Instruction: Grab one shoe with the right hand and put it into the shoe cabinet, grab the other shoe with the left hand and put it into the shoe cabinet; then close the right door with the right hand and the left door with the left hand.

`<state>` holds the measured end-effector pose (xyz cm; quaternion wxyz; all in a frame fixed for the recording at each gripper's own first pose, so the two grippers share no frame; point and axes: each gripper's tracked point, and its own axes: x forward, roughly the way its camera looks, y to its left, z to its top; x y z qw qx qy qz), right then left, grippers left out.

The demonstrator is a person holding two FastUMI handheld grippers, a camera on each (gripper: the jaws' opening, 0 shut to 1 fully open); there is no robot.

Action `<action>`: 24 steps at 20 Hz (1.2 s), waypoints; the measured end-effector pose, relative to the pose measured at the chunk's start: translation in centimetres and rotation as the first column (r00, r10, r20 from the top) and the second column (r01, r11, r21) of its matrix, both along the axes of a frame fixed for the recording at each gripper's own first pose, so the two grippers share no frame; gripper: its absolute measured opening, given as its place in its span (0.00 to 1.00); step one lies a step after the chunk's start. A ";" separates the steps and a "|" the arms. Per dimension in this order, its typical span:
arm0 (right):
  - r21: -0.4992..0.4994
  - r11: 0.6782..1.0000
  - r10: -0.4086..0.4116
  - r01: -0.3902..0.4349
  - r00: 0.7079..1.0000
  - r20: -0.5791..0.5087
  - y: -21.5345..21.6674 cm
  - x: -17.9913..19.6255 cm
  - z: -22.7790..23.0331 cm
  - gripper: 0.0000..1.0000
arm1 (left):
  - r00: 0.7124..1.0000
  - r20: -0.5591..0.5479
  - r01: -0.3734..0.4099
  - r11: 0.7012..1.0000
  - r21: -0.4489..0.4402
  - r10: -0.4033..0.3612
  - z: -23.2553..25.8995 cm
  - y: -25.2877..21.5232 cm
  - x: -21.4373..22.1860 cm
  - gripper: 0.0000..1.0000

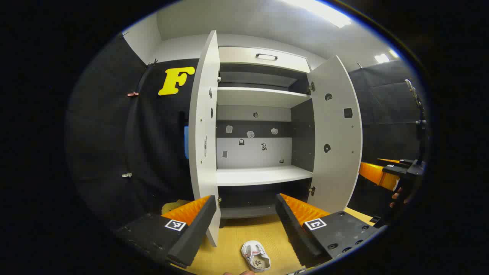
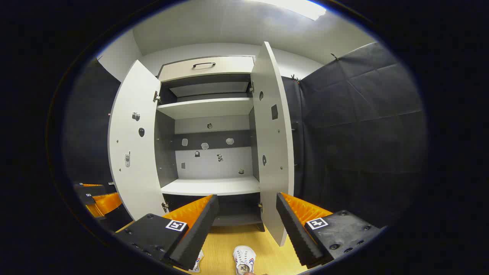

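I hold both claws up in front of the shoe cabinet [image 2: 208,152], and both hold nothing: my right claw [image 2: 246,225] has its fingers spread wide, and so does my left claw [image 1: 244,225]. The cabinet stands with both doors swung out, the left door [image 2: 131,149] and the right door [image 2: 273,141] each at a wide angle, and the middle shelf [image 2: 212,186] inside is bare. Neither shoe is in yet, so I judge the task to be at its very start. One white shoe [image 2: 244,259] lies on the wooden floor [image 2: 225,244] just in front of the cabinet, below my right fingers; the edge of a second shoe [image 2: 196,263] peeks out beside my right claw's left-hand finger, mostly hidden. In the left gripper view a white shoe [image 1: 256,256] lies on its side on the floor before the cabinet. My right hand goes first. To do it well, I should tip the claw down toward the nearer shoe, come in across its narrow width and close on the sides firmly, since a soft shoe may sag. Lifting it, I should steer between the open doors without bumping the right one.
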<state>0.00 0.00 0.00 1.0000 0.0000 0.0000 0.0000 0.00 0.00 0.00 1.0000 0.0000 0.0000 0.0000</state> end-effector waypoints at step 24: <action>-0.013 0.997 -0.075 0.074 0.997 -0.024 -3.7 0.7 0.6 0.98 | 0.999 -0.026 0.047 0.999 0.021 -0.046 -1.6 -2.5 1.3 0.96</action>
